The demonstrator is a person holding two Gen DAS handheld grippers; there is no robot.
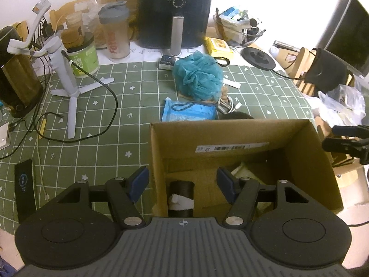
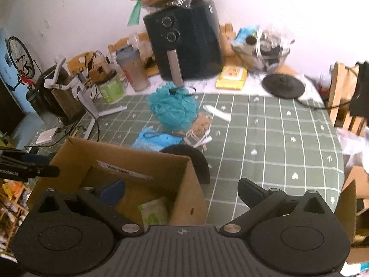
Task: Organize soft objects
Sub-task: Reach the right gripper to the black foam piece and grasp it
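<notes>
From the left wrist, we hold our left gripper [image 1: 183, 181] over the near wall of the cardboard box [image 1: 156, 161], jaws apart and empty, one pad outside the wall and one inside, probably to steady it. Inside the box lie a dark cylinder [image 1: 181, 197] and something pale we cannot identify. Beyond the box's far wall sit the teal bath pouf [image 1: 198, 76] and a blue packet [image 1: 188, 113], both still on the green checked tablecloth [image 1: 115, 115].

From the right wrist, our right gripper [image 2: 184, 190] spreads wide, holding nothing, straddling the box's right wall. Just behind the box a black rounded object [image 2: 198, 161] leans, with the pouf farther back, awaiting collection.
</notes>
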